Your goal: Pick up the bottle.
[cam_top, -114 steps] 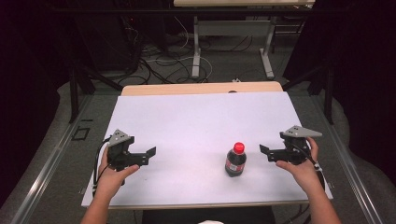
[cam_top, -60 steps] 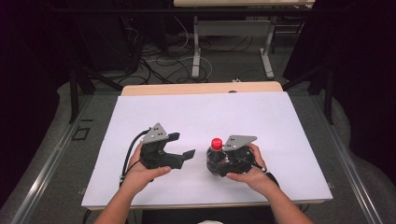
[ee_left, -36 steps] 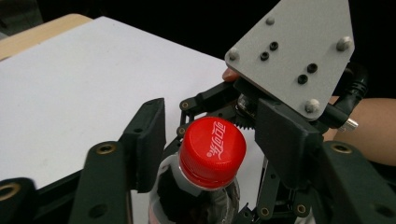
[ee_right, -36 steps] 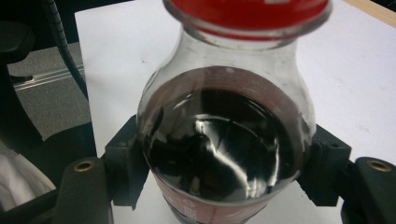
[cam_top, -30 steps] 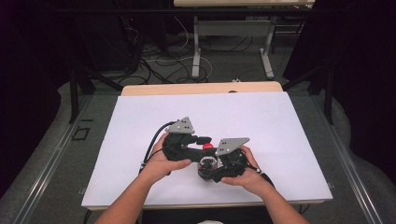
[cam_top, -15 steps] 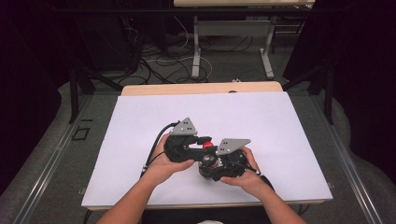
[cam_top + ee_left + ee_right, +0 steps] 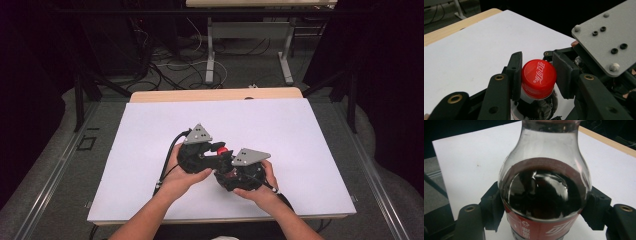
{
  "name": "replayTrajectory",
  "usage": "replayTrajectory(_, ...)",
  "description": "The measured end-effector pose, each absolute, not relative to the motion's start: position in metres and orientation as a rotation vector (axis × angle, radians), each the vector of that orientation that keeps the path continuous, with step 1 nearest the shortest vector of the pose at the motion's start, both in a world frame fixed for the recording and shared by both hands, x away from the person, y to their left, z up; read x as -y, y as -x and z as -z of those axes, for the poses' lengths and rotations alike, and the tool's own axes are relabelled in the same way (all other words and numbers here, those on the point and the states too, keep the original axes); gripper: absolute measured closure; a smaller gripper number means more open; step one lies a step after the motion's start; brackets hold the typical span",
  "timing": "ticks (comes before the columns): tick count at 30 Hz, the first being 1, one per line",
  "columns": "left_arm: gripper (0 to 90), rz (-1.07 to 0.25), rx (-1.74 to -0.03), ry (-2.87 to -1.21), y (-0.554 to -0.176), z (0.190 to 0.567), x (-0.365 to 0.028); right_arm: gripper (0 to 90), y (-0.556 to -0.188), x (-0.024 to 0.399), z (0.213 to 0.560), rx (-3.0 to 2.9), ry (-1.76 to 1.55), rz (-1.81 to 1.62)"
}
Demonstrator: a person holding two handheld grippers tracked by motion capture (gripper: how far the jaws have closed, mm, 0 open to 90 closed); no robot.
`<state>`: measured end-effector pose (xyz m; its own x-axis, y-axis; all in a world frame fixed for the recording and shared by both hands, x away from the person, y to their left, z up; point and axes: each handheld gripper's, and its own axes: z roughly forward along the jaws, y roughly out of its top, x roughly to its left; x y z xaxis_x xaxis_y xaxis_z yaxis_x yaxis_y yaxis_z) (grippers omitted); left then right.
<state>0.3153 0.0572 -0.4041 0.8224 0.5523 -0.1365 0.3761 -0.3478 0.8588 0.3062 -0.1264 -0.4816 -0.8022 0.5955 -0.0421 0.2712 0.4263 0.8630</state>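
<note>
A small cola bottle (image 7: 544, 190) with dark drink and a red label stands near the middle front of the white table top (image 7: 150, 130). In the right gripper view my right gripper (image 7: 545, 205) is shut on the bottle's body, one pad pressing on each side. The bottle's red cap (image 7: 538, 75) sits between the pads of my left gripper (image 7: 538, 71), which is shut on it. From above, the left gripper (image 7: 220, 149) reaches in from the left onto the cap (image 7: 223, 151), and the right gripper (image 7: 231, 174) sits just below and to the right of it, hiding the bottle.
The right gripper's grey plate (image 7: 609, 35) shows close by in the left gripper view. A wooden edge (image 7: 215, 94) borders the table's far side. Beyond it are table legs and cables (image 7: 165, 65) on the floor.
Since the earliest frames the right gripper took the bottle and brought it from the right to the middle. The left gripper came over from the left onto the cap. In the last second, little moved.
</note>
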Motion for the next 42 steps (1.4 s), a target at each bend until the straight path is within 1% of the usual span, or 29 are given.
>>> replayTrajectory(5,61.7,-0.219,-0.737,-1.961,-0.315,0.406,-0.054,30.2,-0.305,0.126,0.483,-2.328,-0.777,-1.302)
replayTrajectory(8,60.9,-0.194,-0.712,-1.969,-0.318,0.406,-0.054,30.2,-0.308,0.129,0.483,-2.360,-0.759,-1.304)
replayTrajectory(9,60.1,-0.194,-0.712,-1.969,-0.318,0.406,-0.054,30.2,-0.308,0.129,0.483,-2.360,-0.759,-1.304)
replayTrajectory(10,56.9,-0.187,-0.702,-1.974,-0.318,0.406,-0.054,30.2,-0.308,0.129,0.483,-2.364,-0.758,-1.321)
replayTrajectory(11,54.6,-0.168,-0.659,-1.980,-0.318,0.403,-0.057,30.2,-0.308,0.129,0.483,-2.367,-0.759,-1.330)
replayTrajectory(14,51.0,-0.169,-0.645,-1.975,-0.317,0.402,-0.059,30.1,-0.308,0.130,0.483,-2.369,-0.750,-1.350)
replayTrajectory(17,50.2,-0.149,-0.600,-1.986,-0.317,0.400,-0.065,30.1,-0.308,0.132,0.483,-2.384,-0.732,-1.364)
replayTrajectory(20,50.5,-0.112,-0.583,-1.982,-0.318,0.401,-0.070,30.1,-0.308,0.134,0.482,-2.404,-0.728,-1.378)
replayTrajectory(23,51.6,-0.116,-0.586,-1.984,-0.319,0.403,-0.073,30.1,-0.308,0.133,0.482,-2.396,-0.718,-1.390)
replayTrajectory(28,53.1,-0.058,-0.566,-1.967,-0.325,0.407,-0.073,30.1,-0.308,0.132,0.483,-2.403,-0.716,-1.414)
replayTrajectory(31,55.1,-0.034,-0.541,-1.963,-0.328,0.409,-0.073,30.1,-0.307,0.132,0.483,-2.417,-0.709,-1.416)
replayTrajectory(32,58.9,-0.021,-0.544,-1.961,-0.328,0.409,-0.072,30.2,-0.307,0.132,0.483,-2.410,-0.711,-1.421)
replayTrajectory(33,59.8,-0.014,-0.539,-1.962,-0.328,0.409,-0.072,30.2,-0.307,0.132,0.483,-2.420,-0.715,-1.419)
replayTrajectory(36,60.3,-0.017,-0.525,-1.972,-0.328,0.408,-0.070,30.2,-0.307,0.132,0.483,-2.419,-0.720,-1.425)
replayTrajectory(38,60.7,-0.031,-0.546,-1.970,-0.327,0.408,-0.069,30.2,-0.307,0.132,0.483,-2.413,-0.722,-1.430)
replayTrajectory(42,61.4,-0.134,-0.603,-1.978,-0.320,0.405,-0.063,30.3,-0.308,0.132,0.483,-2.378,-0.754,-1.423)
